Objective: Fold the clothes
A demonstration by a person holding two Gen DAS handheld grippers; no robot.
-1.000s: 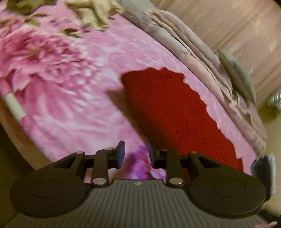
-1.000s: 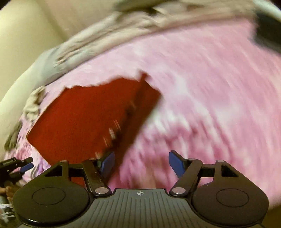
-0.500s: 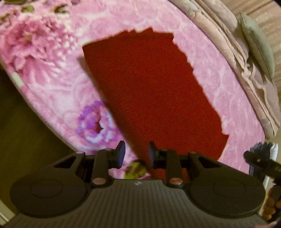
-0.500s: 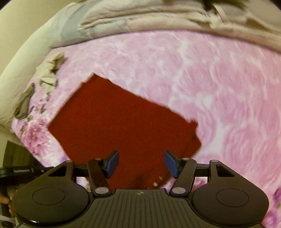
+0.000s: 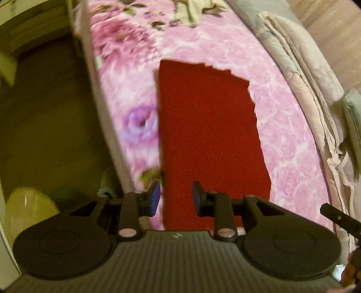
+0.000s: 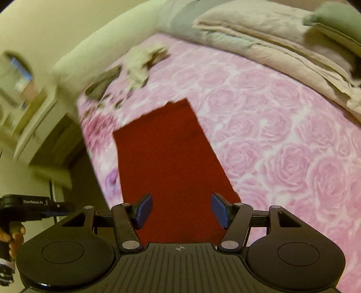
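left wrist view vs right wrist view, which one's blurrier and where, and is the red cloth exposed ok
Left wrist view: smeared along the bed's left edge and the purple flower; red cloth is a flat, textureless patch, its folds lost. Right wrist view: blur sits at upper left, on the crumpled beige garment and the room behind; roses on the pink blanket stay sharper. Both show a yellow cast and fisheye bending.

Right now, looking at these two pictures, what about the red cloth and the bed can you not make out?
- Flat red cloth: its near edge is hidden behind the hand-held gripper bodies in both wrist views.
- Its layers: no fold lines show, so how many is unclear.
- Crumpled beige clothes at the far end of the pink rose-patterned blanket: too blurred to identify.
- Grey-green pillow: cut off by the right wrist view's edge.
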